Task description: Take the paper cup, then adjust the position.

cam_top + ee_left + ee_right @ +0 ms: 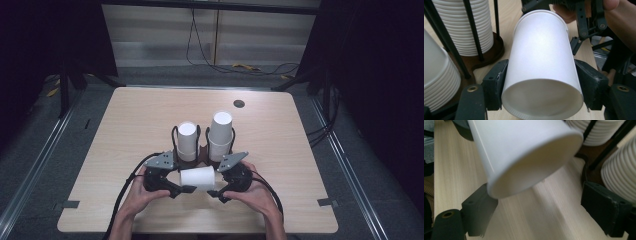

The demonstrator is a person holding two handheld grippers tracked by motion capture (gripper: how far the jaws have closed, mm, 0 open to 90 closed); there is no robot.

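Cup [197, 178] position: a single white paper cup lies on its side between the two grippers, above the near middle of the worktop [135, 120], with its axis running left to right in the high view.

Left gripper [181, 189]: the jaws are clamped on the cup. In the left gripper view the cup [541, 72] sits between both black pads, each pressed against the cup wall on opposite sides, with the open rim toward the camera and the closed base pointing away.

Right gripper [216, 193]: the jaws stand wide apart and press on nothing. In the right gripper view [537, 220] the cup [524, 152] hangs above and ahead of the pads, its open rim facing the camera; the left pad lies just under the rim, the right pad is well clear of it. Contact between the left pad and the rim cannot be told.

Cup holder [192, 159]: a dark base with thin black upright rods stands just beyond the grippers. It carries two stacks of white cups, the left stack [187, 140] shorter, the right stack [220, 134] taller. The held cup is near the base of the holder but apart from both stacks.

A person's hand [137, 197] grips each tool from the near edge.
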